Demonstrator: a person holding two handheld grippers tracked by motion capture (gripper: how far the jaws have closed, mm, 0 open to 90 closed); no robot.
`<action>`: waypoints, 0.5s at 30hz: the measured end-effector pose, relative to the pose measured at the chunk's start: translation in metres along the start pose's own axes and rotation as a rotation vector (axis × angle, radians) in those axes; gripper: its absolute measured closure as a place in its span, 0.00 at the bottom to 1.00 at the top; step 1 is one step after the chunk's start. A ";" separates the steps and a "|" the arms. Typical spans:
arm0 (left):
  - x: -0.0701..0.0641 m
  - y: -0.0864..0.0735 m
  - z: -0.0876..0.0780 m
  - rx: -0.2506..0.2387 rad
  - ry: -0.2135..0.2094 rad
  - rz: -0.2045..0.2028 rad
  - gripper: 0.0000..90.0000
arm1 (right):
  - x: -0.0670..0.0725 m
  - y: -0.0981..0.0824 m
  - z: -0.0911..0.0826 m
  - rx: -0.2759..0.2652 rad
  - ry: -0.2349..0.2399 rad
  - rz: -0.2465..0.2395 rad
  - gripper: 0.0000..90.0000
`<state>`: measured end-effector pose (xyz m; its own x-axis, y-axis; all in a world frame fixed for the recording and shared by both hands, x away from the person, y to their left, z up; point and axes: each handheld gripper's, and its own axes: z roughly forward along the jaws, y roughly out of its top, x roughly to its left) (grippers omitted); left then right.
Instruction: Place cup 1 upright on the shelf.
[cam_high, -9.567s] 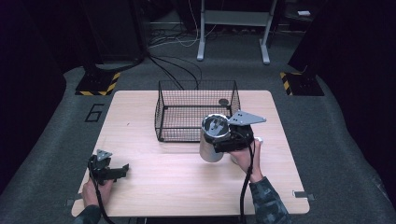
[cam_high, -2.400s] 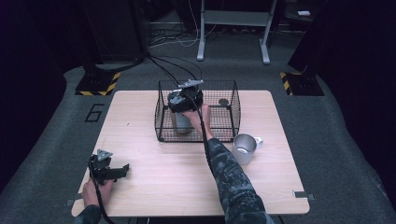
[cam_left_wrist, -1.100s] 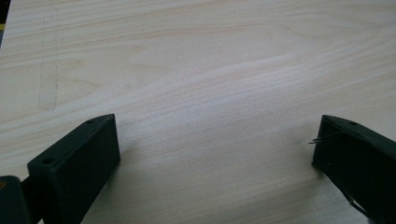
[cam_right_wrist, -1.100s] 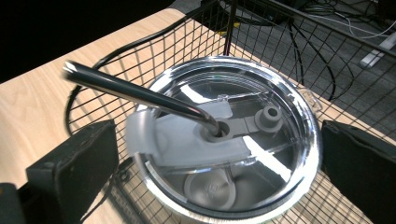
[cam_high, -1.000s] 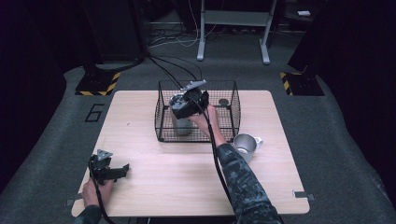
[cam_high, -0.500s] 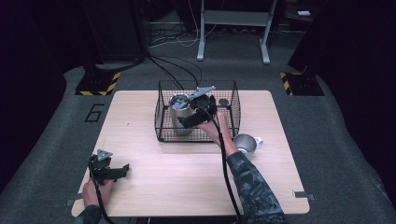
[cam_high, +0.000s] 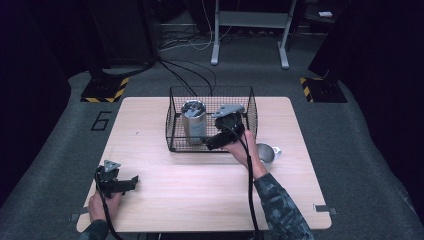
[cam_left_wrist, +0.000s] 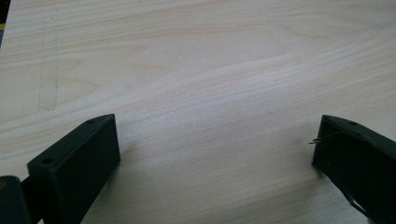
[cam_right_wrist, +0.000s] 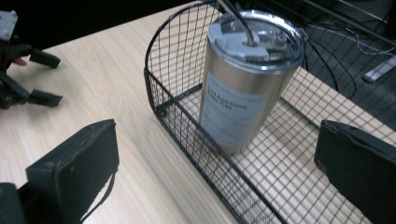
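The right claw (cam_right_wrist: 215, 172) gapes empty, the tumbler (cam_right_wrist: 245, 79) upright ahead of it (inside the basket (cam_right_wrist: 187, 121)). The left claw (cam_left_wrist: 215, 158) rests spread on the table (cam_left_wrist: 210, 70).

A small steel cup (cam_high: 266, 153) lies on its side on the light wooden counter (cam_high: 200, 190) just to the right of the right claw, beyond the counter's far edge black cables (cam_high: 190, 75) trail across the grey floor (cam_high: 360, 150), and yellow-black striped plates (cam_high: 106, 92) sit there.
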<state>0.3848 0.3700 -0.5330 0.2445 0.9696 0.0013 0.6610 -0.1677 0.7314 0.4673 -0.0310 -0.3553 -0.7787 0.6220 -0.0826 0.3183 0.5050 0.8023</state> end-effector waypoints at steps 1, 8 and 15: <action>0.000 0.000 0.000 -0.001 0.001 0.001 0.00 | 0.001 -0.002 -0.002 0.009 0.007 0.010 0.00; 0.000 0.000 0.000 -0.001 0.001 0.003 0.00 | 0.005 -0.025 -0.018 0.006 0.002 0.019 0.00; 0.000 0.000 0.000 -0.004 0.001 -0.005 0.00 | 0.008 -0.056 -0.035 -0.005 -0.017 0.066 0.00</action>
<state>0.3848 0.3696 -0.5333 0.2405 0.9707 -0.0012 0.6592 -0.1624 0.7342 0.4243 -0.0756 -0.3798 -0.7471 0.6636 -0.0393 0.3655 0.4594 0.8095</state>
